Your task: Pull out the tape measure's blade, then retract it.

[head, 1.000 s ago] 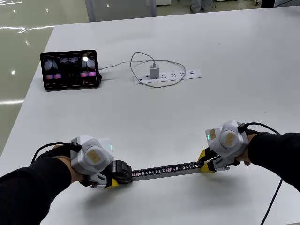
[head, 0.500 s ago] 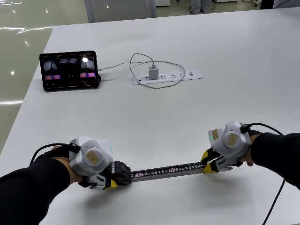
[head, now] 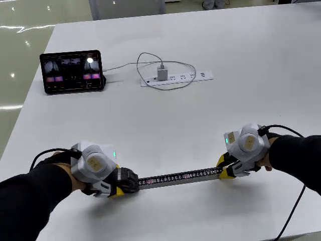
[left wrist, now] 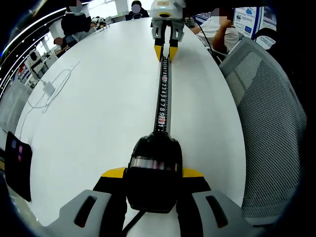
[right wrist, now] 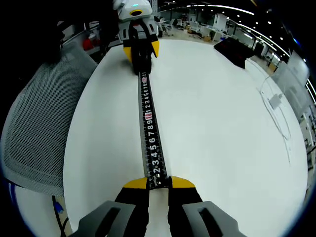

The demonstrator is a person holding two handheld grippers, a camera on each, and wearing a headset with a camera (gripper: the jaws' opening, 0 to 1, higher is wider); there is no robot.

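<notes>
The left tool is clamped around the chunky black tape measure, which rests on the white bench. The right tool pinches the tip of its dark numbered steel blade, which lies flat between the two tools. The pull-out looks about done. Retraction seems next: the right tool should bring the tip straight back toward the left tool, slowly, so the blade does not snap in. A black tablet and a white power strip with its cable lie well beyond both tools, clear of that line.
</notes>
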